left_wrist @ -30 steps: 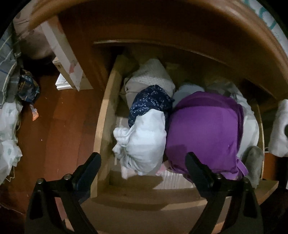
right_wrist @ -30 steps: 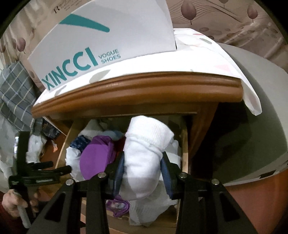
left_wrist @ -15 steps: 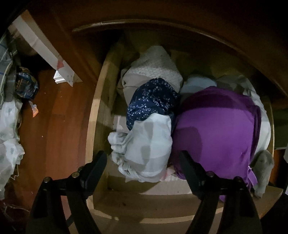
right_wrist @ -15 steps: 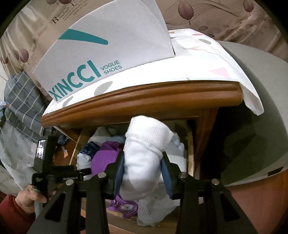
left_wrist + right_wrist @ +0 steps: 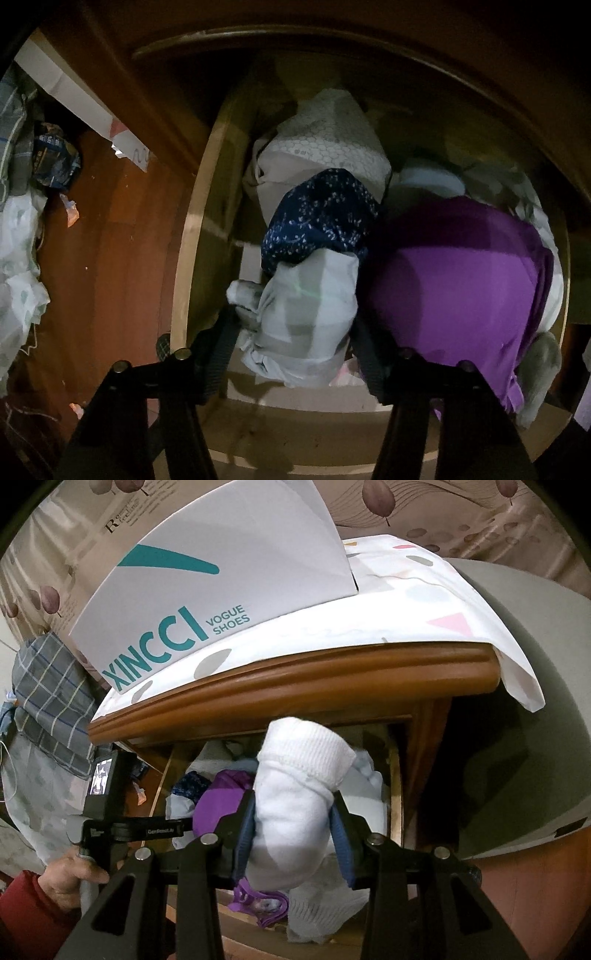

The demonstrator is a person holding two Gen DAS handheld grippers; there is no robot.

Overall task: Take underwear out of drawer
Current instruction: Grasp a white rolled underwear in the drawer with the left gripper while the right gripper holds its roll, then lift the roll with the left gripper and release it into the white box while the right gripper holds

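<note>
The wooden drawer (image 5: 192, 240) stands pulled out, packed with rolled clothes. My left gripper (image 5: 295, 328) points straight down into it. Its jaws are closing on a pale grey-white rolled underwear (image 5: 306, 310), and both pads touch its sides. Behind that roll lies a navy floral bundle (image 5: 321, 218), with a purple garment (image 5: 458, 280) to its right. Above the drawer's right side, my right gripper (image 5: 293, 812) is shut on a white rolled sock pair (image 5: 295, 794). The right wrist view also shows the left gripper (image 5: 122, 827), held by a hand (image 5: 74, 878) in a red sleeve.
A white honeycomb-patterned bundle (image 5: 325, 147) fills the drawer's back and a grey sock (image 5: 539, 373) its front right corner. A shoe box (image 5: 221, 590) stands on the cloth-covered cabinet top (image 5: 406, 602). Loose cloth and wrappers (image 5: 22, 258) lie on the wooden floor (image 5: 110, 258) at left.
My left gripper has sunk into the drawer and its jaws have narrowed from wide apart onto the pale roll. The right gripper still holds the white socks in about the same place.
</note>
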